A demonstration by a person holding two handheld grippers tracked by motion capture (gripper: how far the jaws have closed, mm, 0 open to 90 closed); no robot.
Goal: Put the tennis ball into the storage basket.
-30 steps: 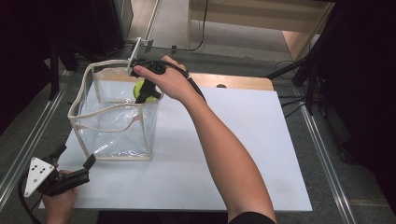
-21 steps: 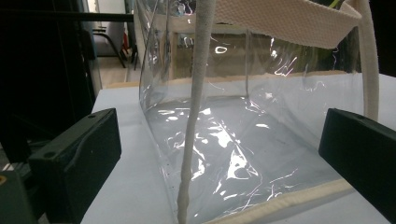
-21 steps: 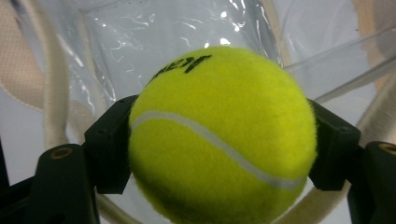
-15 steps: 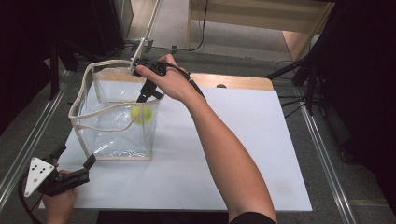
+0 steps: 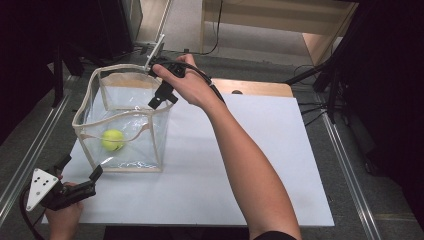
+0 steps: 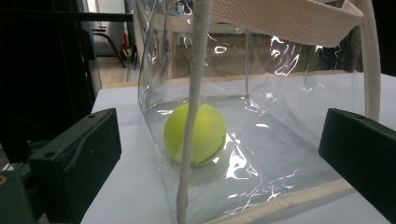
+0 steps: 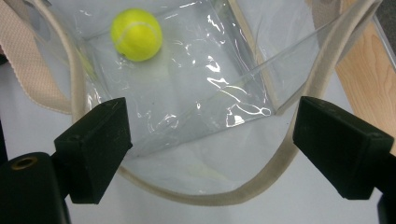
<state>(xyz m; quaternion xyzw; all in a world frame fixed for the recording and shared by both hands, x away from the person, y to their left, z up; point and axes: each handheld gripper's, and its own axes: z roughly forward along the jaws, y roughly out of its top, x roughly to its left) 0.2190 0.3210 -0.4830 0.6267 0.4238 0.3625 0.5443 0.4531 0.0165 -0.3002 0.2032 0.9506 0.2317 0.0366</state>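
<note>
Ball lies in bag below my right hand-held gripper, whose jaws have just opened, empty; left hand-held gripper open, nearer.

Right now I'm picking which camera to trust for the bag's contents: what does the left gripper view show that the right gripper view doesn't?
The left gripper view looks from table level through the side wall of the clear bag, with a cream strap crossing in front of the tennis ball and a dark room behind. The right gripper view looks down through the bag's open top, past its cream rim, and shows a strip of wooden table edge. Both show the ball resting on the bag's floor, the white tabletop, and open jaws holding nothing.
</note>
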